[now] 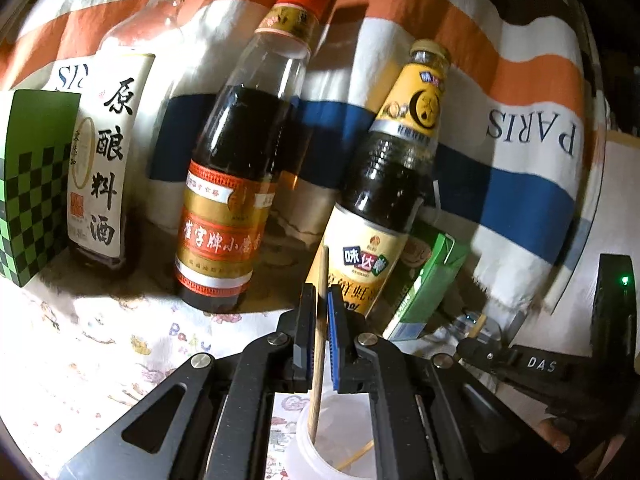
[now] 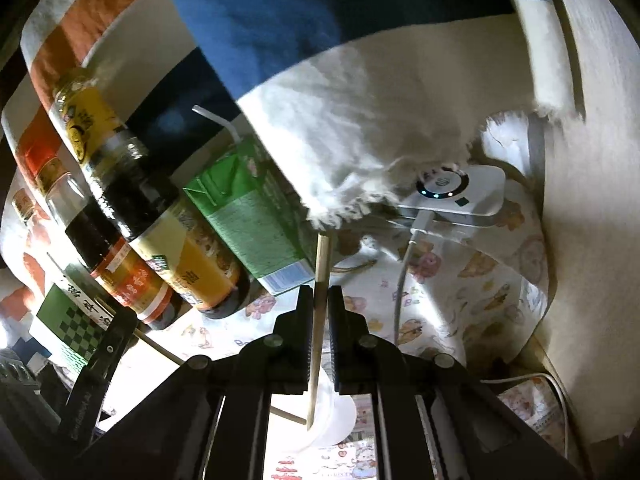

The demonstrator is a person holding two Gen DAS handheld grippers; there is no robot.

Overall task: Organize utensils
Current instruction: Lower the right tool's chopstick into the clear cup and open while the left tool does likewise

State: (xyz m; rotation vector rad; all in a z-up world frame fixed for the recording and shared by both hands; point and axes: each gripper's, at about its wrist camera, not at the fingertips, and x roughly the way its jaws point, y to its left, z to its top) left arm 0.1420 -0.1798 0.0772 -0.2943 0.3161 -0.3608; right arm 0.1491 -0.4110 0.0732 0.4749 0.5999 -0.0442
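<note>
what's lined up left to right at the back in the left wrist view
green checkered box → white-label bottle → red-cap bottle → yellow-label bottle → green carton

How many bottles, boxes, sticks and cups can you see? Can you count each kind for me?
Bottles: 3: clear rice-wine bottle, red-capped bottle, yellow-labelled bottle
Boxes: 2: checkered box, green carton
Chopsticks: 2: one in the left tool, one in the right tool
White cups: 1
Chargers: 1
Total: 9
</note>
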